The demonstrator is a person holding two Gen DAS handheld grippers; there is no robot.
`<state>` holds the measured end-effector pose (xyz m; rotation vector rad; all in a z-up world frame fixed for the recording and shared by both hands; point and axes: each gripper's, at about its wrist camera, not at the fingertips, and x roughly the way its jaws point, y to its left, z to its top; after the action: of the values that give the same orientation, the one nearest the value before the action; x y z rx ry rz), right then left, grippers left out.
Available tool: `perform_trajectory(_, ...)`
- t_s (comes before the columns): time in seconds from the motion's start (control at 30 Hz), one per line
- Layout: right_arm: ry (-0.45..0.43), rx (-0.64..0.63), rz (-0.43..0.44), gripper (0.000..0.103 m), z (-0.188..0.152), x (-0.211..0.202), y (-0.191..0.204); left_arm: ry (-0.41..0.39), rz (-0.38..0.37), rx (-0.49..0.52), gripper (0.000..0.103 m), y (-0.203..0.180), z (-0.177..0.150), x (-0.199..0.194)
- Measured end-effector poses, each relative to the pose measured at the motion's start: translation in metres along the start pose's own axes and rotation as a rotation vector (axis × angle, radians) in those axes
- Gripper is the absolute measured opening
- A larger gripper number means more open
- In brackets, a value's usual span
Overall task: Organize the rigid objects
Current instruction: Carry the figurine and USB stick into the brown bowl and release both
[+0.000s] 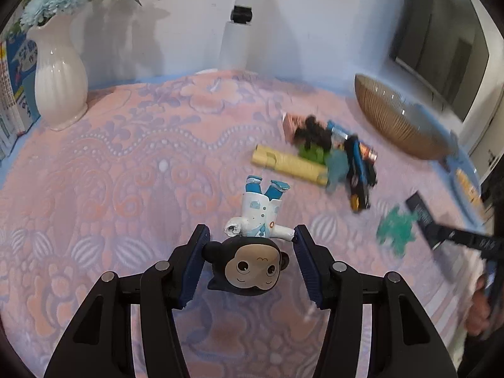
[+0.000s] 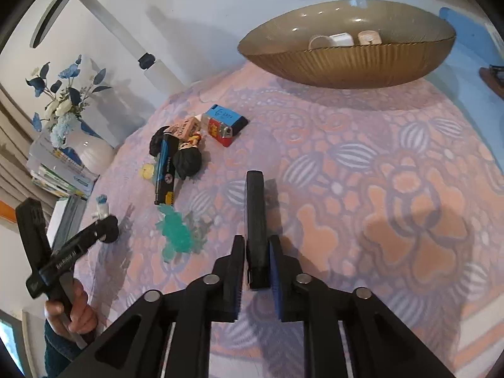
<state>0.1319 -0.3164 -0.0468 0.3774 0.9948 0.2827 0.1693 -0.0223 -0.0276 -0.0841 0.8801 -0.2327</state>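
Note:
In the left wrist view my left gripper [image 1: 251, 232] is shut on a monkey figurine [image 1: 249, 261]. Its pads press the dark head from both sides, and the white-and-blue body points away, legs up, above the cloth. In the right wrist view my right gripper [image 2: 256, 241] is shut on a flat black bar [image 2: 255, 208] that juts forward, edge up. A pile of small objects [image 2: 179, 154] lies to the left: a blue-and-black stick, a dark-haired figure, a blue and red box. A teal plastic toy [image 2: 178, 236] lies nearer. The same pile [image 1: 330, 154] includes a yellow tube [image 1: 289, 163].
A ribbed brown bowl [image 2: 346, 63] with several small white items stands at the far edge of the pink patterned cloth [image 2: 378, 189]. A white vase [image 1: 60, 72] with blue flowers and books [image 1: 12, 100] stand at the far left. A white lamp post [image 1: 236, 31] rises at the back wall.

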Motion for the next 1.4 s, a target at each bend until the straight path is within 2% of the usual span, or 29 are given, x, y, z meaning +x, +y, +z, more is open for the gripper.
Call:
perform_trajectory(0.03,-0.009,-0.012,-0.030,0.021,-0.001,-0.003,0.002,-0.006,0.001,0.000,0.052,0.000,-0.001,0.000)
perform_trajectory(0.1,-0.023,-0.038,-0.085,0.036,-0.002,-0.007,0.003,-0.022,-0.002,-0.013,0.052,0.004,-0.001,-0.002)
perform_trajectory(0.17,-0.035,-0.060,-0.100,0.063,-0.005,-0.008,0.004,-0.018,-0.010,-0.045,0.052,0.009,-0.002,-0.001)
perform_trajectory(0.23,-0.037,-0.082,-0.111,0.067,-0.006,-0.005,0.009,-0.018,-0.015,-0.074,0.052,0.014,-0.001,-0.001)
perform_trajectory(0.3,-0.042,-0.116,-0.152,0.067,-0.005,0.002,0.014,-0.019,-0.022,-0.093,0.052,0.018,-0.002,0.000)
perform_trajectory(0.4,-0.055,-0.173,-0.257,0.064,-0.004,0.013,0.027,-0.025,-0.020,-0.096,0.052,0.018,-0.002,-0.001)
perform_trajectory(0.47,-0.057,-0.227,-0.336,0.042,-0.003,0.020,0.038,-0.028,-0.006,-0.086,0.052,0.015,-0.003,-0.001)
perform_trajectory(0.5,-0.058,-0.259,-0.359,0.037,-0.004,0.022,0.043,-0.030,0.004,-0.076,0.052,0.014,-0.003,-0.001)
perform_trajectory(0.53,-0.059,-0.289,-0.357,0.029,-0.006,0.024,0.049,-0.032,0.012,-0.068,0.052,0.012,-0.004,-0.001)
perform_trajectory(0.57,-0.061,-0.308,-0.347,0.025,-0.009,0.023,0.052,-0.033,0.020,-0.057,0.052,0.010,-0.005,-0.002)
perform_trajectory(0.67,-0.049,-0.334,-0.217,0.024,-0.019,0.020,0.058,-0.044,0.046,-0.024,0.052,0.004,-0.006,-0.003)
perform_trajectory(0.77,-0.044,-0.287,-0.072,0.024,-0.024,0.009,0.054,-0.048,0.083,0.011,0.052,-0.004,-0.005,-0.005)
perform_trajectory(0.87,-0.084,-0.223,-0.005,0.024,-0.017,-0.010,0.039,-0.059,0.064,0.041,0.052,-0.019,0.001,-0.012)
perform_trajectory(1.03,-0.186,-0.157,-0.070,0.024,0.009,-0.048,0.007,-0.094,-0.033,0.109,0.052,-0.064,0.033,-0.025)
perform_trajectory(1.17,-0.259,-0.078,-0.140,0.024,0.048,-0.082,-0.022,-0.095,-0.126,0.151,0.052,-0.114,0.080,-0.022)
perform_trajectory(1.3,-0.300,0.013,-0.197,0.024,0.092,-0.101,-0.046,-0.032,-0.208,0.148,0.052,-0.167,0.127,0.000)
perform_trajectory(1.4,-0.289,0.027,-0.226,0.024,0.119,-0.102,-0.054,0.019,-0.178,0.176,0.052,-0.203,0.142,0.028)
